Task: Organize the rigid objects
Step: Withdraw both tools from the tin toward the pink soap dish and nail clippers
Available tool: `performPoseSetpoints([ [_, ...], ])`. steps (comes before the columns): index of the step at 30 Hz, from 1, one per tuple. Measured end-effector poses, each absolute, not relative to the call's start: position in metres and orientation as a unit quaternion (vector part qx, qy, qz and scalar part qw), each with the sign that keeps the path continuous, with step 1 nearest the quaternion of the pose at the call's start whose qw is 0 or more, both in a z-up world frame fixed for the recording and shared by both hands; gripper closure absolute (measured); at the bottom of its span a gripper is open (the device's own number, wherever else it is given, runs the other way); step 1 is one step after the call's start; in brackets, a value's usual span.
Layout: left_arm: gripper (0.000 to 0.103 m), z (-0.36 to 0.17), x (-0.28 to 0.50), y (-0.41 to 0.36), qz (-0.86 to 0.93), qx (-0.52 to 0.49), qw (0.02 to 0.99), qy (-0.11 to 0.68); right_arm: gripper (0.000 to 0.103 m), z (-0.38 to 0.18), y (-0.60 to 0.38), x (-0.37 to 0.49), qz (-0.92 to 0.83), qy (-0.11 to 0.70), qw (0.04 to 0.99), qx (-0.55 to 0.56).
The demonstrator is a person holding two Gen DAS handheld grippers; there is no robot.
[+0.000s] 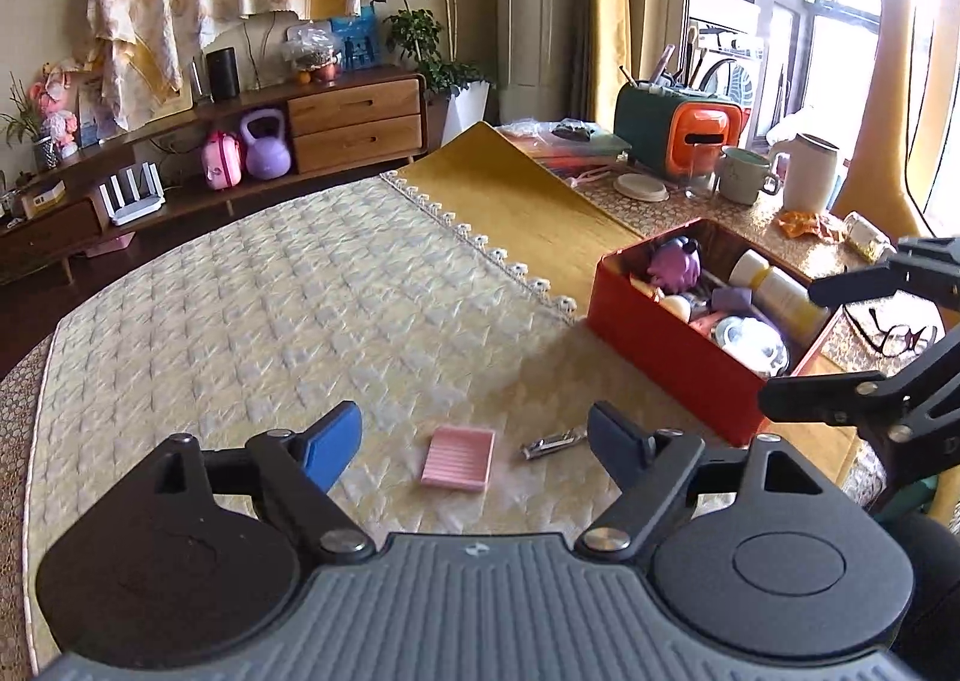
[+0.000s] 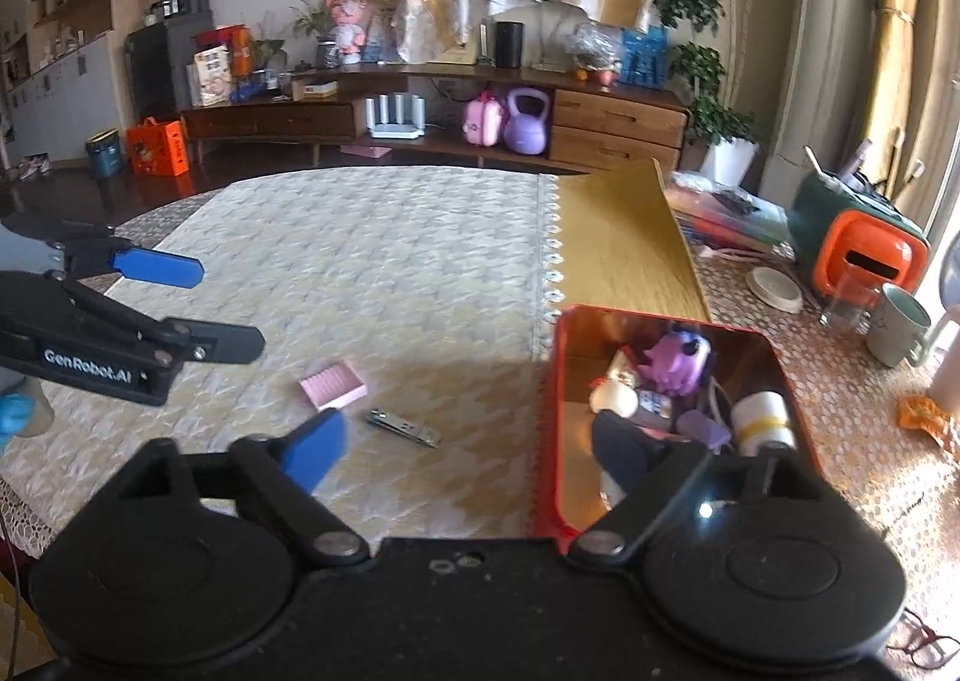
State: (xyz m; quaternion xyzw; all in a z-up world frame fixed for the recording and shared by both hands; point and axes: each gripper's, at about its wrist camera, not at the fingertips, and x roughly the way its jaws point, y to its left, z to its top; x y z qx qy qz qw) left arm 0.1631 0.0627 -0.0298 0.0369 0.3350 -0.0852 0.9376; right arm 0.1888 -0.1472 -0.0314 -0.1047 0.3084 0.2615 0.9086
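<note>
Two loose items: a pink ridged pad (image 1: 458, 459) and a metal nail clipper (image 1: 553, 444) lie side by side on the quilted tablecloth (image 1: 240, 309), low in the centre of the left wrist view.
Left gripper (image 1: 474, 447): jaws spread apart, empty; the pad shows in the gap between them.
Right gripper (image 2: 468, 456): jaws spread wide, empty; the clipper shows just beyond its blue finger (image 2: 315, 450), its dark finger over the box.
Red box (image 1: 666, 345): right of centre in both views, just past the cloth's lace edge.
Box contents: purple toy (image 2: 678, 360), white bottle (image 2: 762, 417), patterned dish (image 1: 753, 342), other small bits.
</note>
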Motion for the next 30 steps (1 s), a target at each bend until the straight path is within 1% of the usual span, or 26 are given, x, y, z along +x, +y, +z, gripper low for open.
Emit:
performPoseSetpoints([
  [1,0.02,-0.033,0.163,0.064,-0.087,0.036,0.937,0.336,0.0,-0.032,-0.144,0.188,0.267,0.306,0.908,-0.108],
  [4,0.017,-0.044,0.16,0.068,-0.085,0.039,0.937,0.338,0.0,-0.036,-0.135,0.186,0.28,0.298,0.904,-0.123],
  [12,0.017,-0.077,0.172,0.08,-0.078,0.018,0.929,0.36,0.0,-0.058,-0.124,0.207,0.295,0.323,0.89,-0.129],
  [15,0.017,-0.09,0.178,0.083,-0.075,0.01,0.928,0.364,0.007,-0.067,-0.118,0.217,0.29,0.334,0.887,-0.135],
  [20,0.017,-0.11,0.189,0.083,-0.067,0.001,0.925,0.373,0.011,-0.075,-0.105,0.23,0.302,0.344,0.877,-0.143],
  [22,0.017,-0.115,0.191,0.081,-0.065,0.004,0.926,0.372,0.015,-0.08,-0.099,0.237,0.305,0.352,0.872,-0.148],
  [30,0.017,-0.131,0.204,0.073,-0.064,0.007,0.925,0.374,0.025,-0.1,-0.079,0.261,0.311,0.383,0.853,-0.17],
])
